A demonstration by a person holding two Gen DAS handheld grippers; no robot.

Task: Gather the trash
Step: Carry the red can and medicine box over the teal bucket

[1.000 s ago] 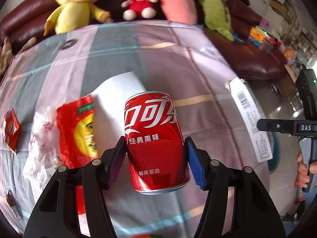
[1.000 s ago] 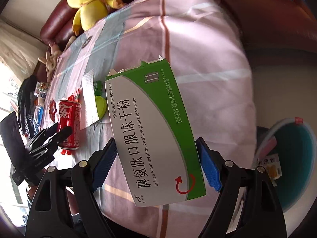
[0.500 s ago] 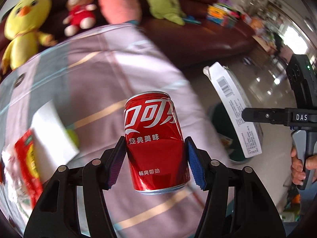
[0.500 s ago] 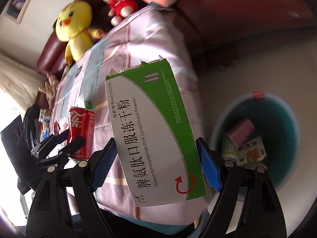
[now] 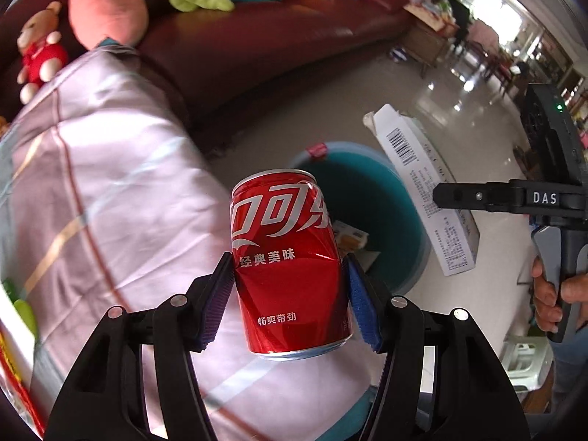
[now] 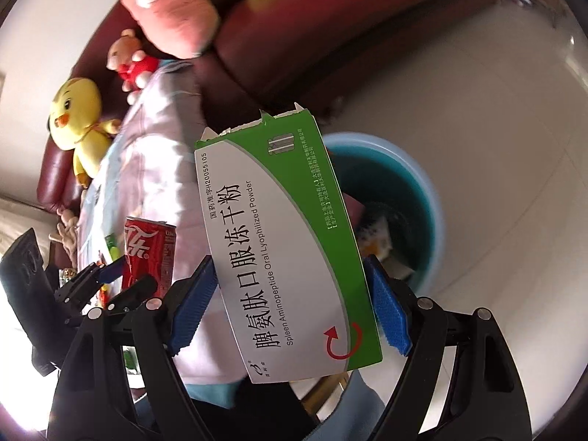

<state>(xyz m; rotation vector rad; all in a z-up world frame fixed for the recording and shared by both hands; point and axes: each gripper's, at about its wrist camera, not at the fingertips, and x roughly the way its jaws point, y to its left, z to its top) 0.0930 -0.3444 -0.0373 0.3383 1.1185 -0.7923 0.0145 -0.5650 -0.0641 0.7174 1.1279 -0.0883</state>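
Observation:
My left gripper (image 5: 290,294) is shut on a red cola can (image 5: 284,257), held upright in the air at the table's right edge. Behind the can stands a teal trash bin (image 5: 371,198) on the floor with some trash inside. My right gripper (image 6: 290,307) is shut on a green and white medicine box (image 6: 279,242), held in front of the bin (image 6: 411,191). The box also shows in the left wrist view (image 5: 422,187), right of the bin. The can shows in the right wrist view (image 6: 149,251) at the left.
A table with a pink striped cloth (image 5: 103,183) is on the left; red wrappers (image 5: 14,375) lie at its left edge. A dark red sofa (image 5: 257,36) with plush toys (image 5: 106,3) stands behind. Pale tiled floor (image 6: 496,110) surrounds the bin.
Both grippers have swung right, away from the table top toward the bin, still holding the can and the box. The bin has come into the left wrist view.

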